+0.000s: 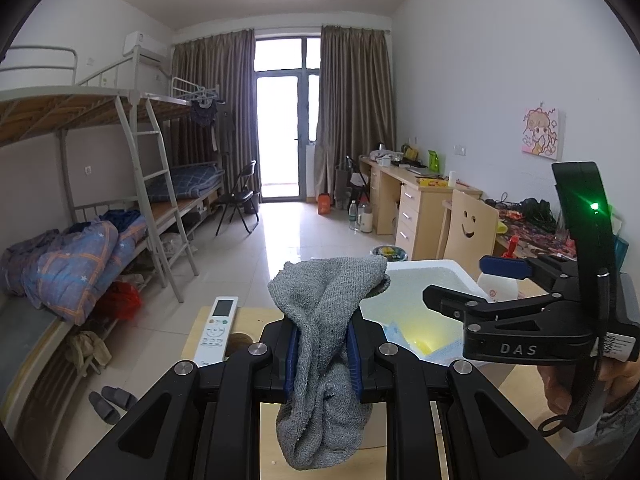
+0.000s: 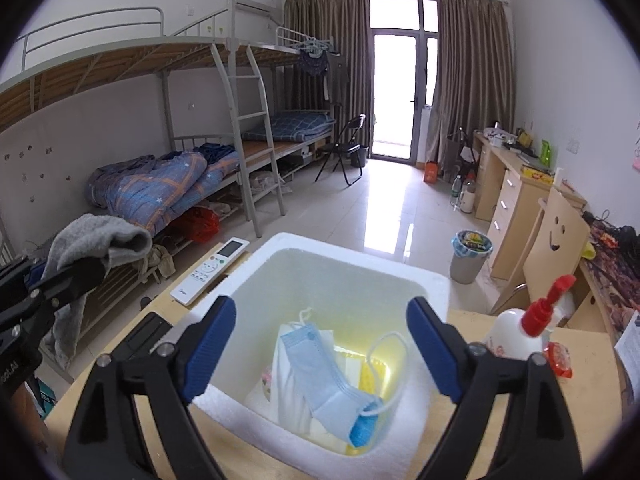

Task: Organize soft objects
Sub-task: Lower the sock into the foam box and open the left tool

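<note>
A grey knitted cloth (image 1: 324, 320) hangs bunched between the blue pads of my left gripper (image 1: 322, 356), which is shut on it. In the right wrist view the same cloth (image 2: 100, 240) droops from that gripper (image 2: 52, 280) at the left edge, beside the box. My right gripper (image 2: 322, 344) stands open over a white foam box (image 2: 360, 256), nothing between its pads. In the box lies a light blue face mask (image 2: 320, 368) on white and yellow items. The left wrist view shows the right gripper (image 1: 468, 280) above the box (image 1: 420, 268).
A white remote control (image 2: 212, 268) lies left of the box on the wooden table (image 2: 580, 400). A white pump bottle with a red nozzle (image 2: 516, 332) and a red packet (image 2: 558, 360) stand to the right. A black flat object (image 2: 146, 334) sits by the box's near-left corner.
</note>
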The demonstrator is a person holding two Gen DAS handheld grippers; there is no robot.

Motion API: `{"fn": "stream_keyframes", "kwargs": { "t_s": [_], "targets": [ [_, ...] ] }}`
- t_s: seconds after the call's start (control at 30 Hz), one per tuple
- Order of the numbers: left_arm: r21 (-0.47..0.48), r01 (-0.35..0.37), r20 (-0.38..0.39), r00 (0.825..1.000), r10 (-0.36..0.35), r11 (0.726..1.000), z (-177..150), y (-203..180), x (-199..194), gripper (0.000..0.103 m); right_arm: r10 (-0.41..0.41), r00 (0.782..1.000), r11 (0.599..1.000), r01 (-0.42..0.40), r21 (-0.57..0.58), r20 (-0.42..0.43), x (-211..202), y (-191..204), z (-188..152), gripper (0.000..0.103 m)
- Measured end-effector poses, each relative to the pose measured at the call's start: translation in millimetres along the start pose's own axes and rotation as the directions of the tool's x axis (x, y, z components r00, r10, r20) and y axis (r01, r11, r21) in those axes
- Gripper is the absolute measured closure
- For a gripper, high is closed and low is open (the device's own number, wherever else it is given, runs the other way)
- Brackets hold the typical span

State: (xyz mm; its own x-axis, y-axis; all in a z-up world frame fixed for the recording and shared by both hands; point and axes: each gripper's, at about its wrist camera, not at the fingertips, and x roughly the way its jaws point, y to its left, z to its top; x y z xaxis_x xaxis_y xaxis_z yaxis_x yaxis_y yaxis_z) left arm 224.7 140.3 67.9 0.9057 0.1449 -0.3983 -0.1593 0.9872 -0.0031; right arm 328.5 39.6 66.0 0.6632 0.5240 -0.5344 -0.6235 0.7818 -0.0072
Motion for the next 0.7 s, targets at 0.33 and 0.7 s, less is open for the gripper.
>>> {"fn": "stream_keyframes", "kwargs": {
  "t_s": [0.33, 0.7],
  "targets": [
    [0.01, 0.036, -0.014, 0.999, -0.035, 0.999, 3, -9, 12, 0.081, -0.034, 0.999, 0.999, 0.033, 0.012, 0.016, -18, -11, -5, 0.01],
    [0.035, 0.091, -0.037, 0.995, -0.09, 0.995, 5, -29, 25, 0.081, -0.087, 0.996, 0.994, 0.086, 0.061, 0.028, -45, -36, -17, 0.01]
  ]
}}
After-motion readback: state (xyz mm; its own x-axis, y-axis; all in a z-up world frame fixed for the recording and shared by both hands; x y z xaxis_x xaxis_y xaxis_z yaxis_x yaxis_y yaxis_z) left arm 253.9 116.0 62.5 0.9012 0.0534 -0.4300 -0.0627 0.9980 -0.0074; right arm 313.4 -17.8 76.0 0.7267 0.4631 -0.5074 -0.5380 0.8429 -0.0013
